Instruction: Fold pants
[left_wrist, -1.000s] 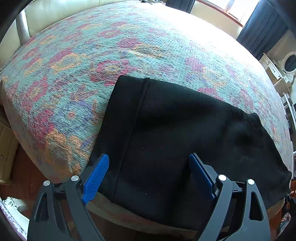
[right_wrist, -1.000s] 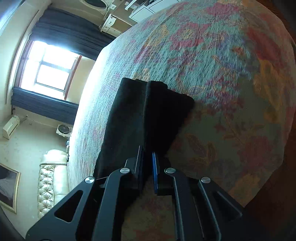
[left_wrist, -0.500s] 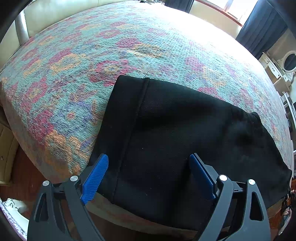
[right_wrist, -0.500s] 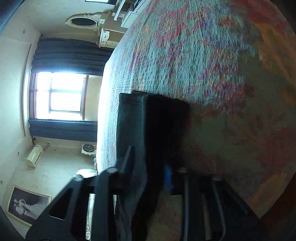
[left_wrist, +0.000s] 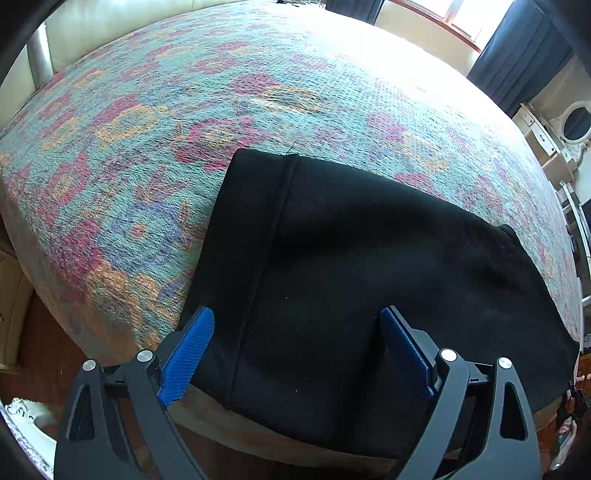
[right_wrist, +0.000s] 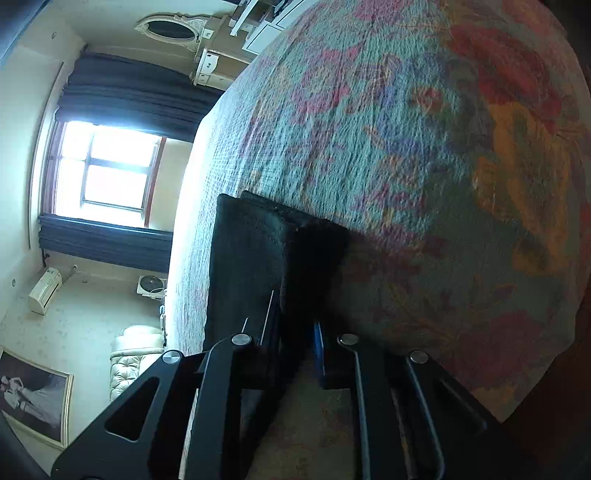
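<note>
black pants (left_wrist: 369, 266) (folded) on bedspread (left_wrist: 184, 110)

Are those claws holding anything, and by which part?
Left gripper: open, holding nothing. Right gripper: jaws just opening around the folded black fabric pants' edge; grip uncertain.

Black pants (left_wrist: 369, 266), bedspread (left_wrist: 258, 92) in teal weave with pink, red, orange and purple floral pattern, left gripper (left_wrist: 295, 350) black with blue pads (left_wrist: 188, 350), dark navy curtains (right_wrist: 125, 92), cream walls (right_wrist: 22, 122)
</note>
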